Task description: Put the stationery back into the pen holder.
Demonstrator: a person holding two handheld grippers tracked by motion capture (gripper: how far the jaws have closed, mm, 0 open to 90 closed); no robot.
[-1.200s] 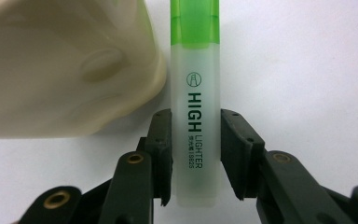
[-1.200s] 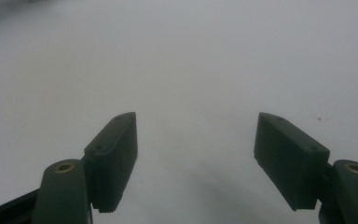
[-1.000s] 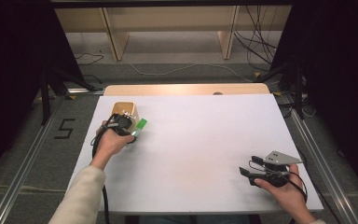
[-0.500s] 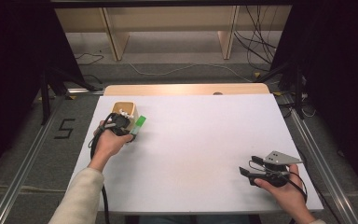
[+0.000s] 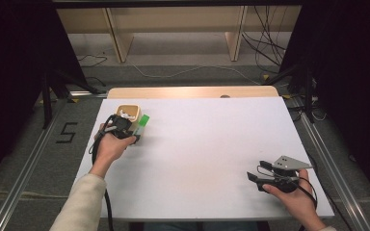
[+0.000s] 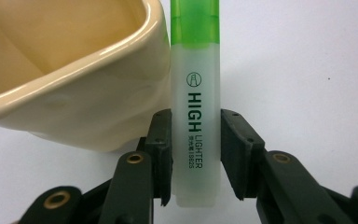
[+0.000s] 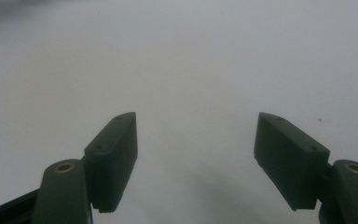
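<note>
Highlighter [image 6: 196, 116] clamped between left tool [image 6: 196, 154] jaws

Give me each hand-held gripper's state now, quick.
Left hand-held gripper: closed on the green highlighter.
Right hand-held gripper: open, holding nothing.

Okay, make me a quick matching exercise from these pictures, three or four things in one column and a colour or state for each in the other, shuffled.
Things:
1. highlighter
2. bowl
3. right gripper
4. table

States:
A. cream, glossy
B. jaws apart, nothing between them
C. white, flat
D. green cap, clamped in the left gripper

Pairs: 1-D, 2-A, 3-B, 4-C
</note>
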